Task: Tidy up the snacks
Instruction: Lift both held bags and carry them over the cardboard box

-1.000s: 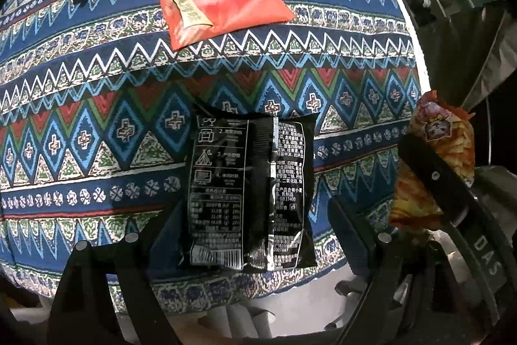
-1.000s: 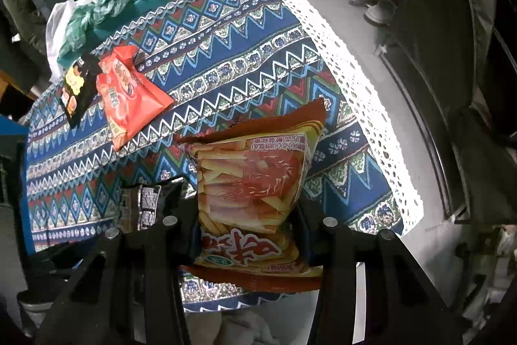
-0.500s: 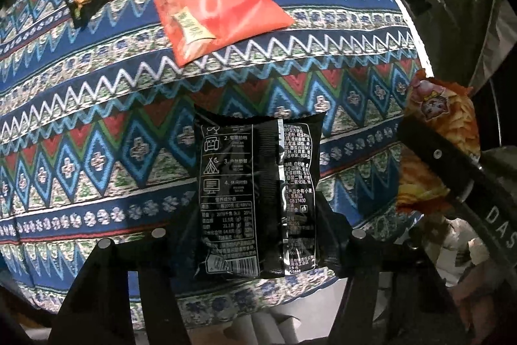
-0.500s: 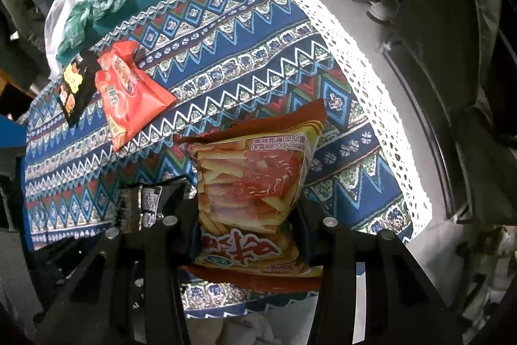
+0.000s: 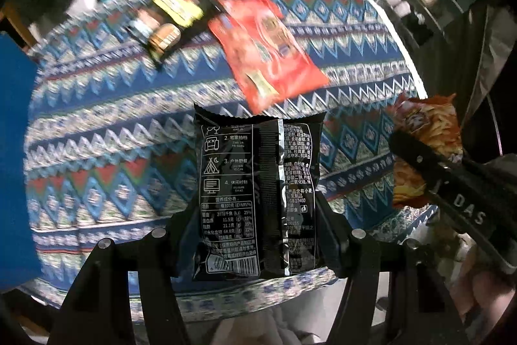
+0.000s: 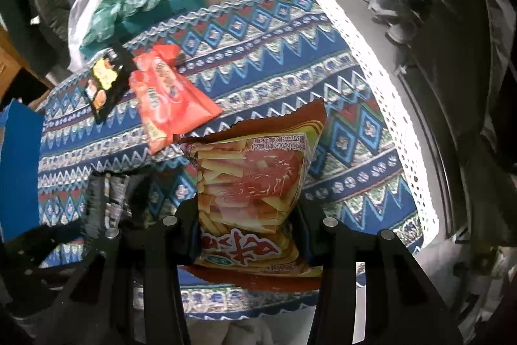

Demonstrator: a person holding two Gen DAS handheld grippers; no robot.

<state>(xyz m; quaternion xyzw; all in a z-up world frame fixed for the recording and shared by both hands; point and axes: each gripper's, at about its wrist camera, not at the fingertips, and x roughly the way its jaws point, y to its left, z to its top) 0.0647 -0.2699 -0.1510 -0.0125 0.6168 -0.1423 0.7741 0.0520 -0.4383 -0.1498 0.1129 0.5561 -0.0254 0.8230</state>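
Left wrist view: tablecloth (image 5: pixel 106 131) smeared by motion blur, print on the red packet (image 5: pixel 268 47) and black-yellow packet (image 5: pixel 168 18) at 12 o'clock unreadable. Lower corners of the black packet (image 5: pixel 255 193) are covered by the left gripper (image 5: pixel 255 235) fingers. Right wrist view: black packet at 9 o'clock blurred, mostly hidden behind dark gripper parts.

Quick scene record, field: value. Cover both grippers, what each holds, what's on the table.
left gripper: shut on black foil snack packet, printed back facing camera, lifted above the cloth
right gripper: shut on orange fries-print snack bag
table: blue patterned tablecloth with white lace edge
lying on cloth: red snack bag; small black-and-yellow snack packet, touching the red bag
far end: green and white plastic bags
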